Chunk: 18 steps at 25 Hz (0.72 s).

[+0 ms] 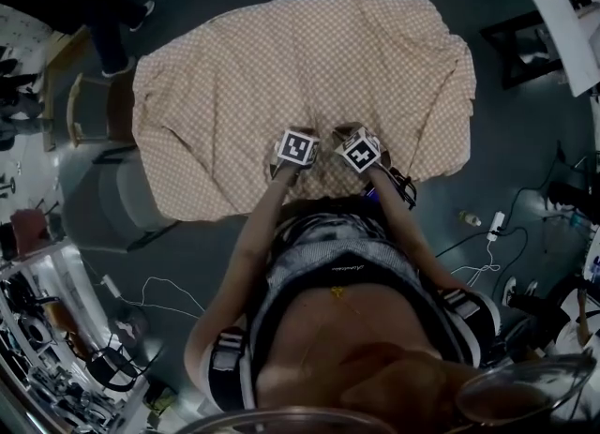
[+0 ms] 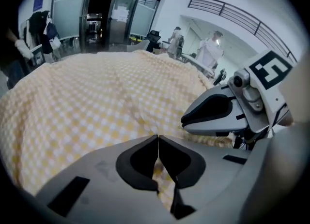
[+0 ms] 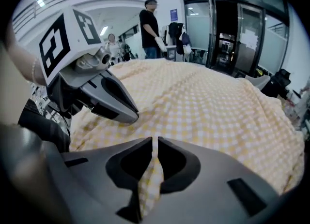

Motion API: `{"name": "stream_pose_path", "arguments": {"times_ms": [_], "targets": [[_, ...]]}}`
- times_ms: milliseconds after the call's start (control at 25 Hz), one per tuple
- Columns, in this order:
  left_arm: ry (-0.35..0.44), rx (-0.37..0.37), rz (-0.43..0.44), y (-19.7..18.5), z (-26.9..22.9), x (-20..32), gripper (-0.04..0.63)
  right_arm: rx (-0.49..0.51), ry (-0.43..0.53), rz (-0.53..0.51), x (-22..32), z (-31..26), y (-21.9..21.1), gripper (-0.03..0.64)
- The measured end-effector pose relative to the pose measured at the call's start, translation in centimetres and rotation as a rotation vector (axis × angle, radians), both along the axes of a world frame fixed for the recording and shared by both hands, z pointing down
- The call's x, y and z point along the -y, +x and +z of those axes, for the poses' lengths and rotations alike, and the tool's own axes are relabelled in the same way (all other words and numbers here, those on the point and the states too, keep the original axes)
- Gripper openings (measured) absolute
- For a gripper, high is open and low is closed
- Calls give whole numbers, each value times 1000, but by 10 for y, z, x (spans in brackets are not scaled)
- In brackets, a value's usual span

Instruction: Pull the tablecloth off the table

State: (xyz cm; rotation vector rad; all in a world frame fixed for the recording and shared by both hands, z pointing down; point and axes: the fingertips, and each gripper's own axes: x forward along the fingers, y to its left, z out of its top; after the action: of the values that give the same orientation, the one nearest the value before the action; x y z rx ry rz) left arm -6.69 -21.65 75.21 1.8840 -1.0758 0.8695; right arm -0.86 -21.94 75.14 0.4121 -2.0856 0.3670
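Head view | tablecloth (image 1: 300,76) still drapes the whole desk | my left tongs (image 2: 158,141) pinch a fold at the tablecloth's near edge | my right tongs (image 3: 155,145), just beside, pinch another fold there, so I can drag it evenly.

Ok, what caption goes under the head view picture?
Left gripper and right gripper pinch the near edge of the yellow checked fabric tablecloth.

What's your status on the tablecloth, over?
Left gripper shut on tablecloth, near edge. Right gripper shut on it alongside. It lies spread, not yet pulled off. Nothing seen on top.
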Motion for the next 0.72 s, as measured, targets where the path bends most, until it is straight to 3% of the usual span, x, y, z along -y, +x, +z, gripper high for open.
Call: {"name": "stream_pose_path", "arguments": {"times_ms": [160, 440, 560, 720], "targets": [[29, -201, -103, 10, -38, -1, 8, 130, 29, 89, 7, -41, 7, 66], [50, -412, -274, 1, -78, -11, 8, 228, 108, 120, 11, -89, 23, 79], [65, -460, -309, 1, -91, -11, 8, 202, 82, 84, -1, -90, 30, 203], [86, -523, -354, -1, -109, -9, 6, 215, 51, 25, -20, -94, 26, 246]]}}
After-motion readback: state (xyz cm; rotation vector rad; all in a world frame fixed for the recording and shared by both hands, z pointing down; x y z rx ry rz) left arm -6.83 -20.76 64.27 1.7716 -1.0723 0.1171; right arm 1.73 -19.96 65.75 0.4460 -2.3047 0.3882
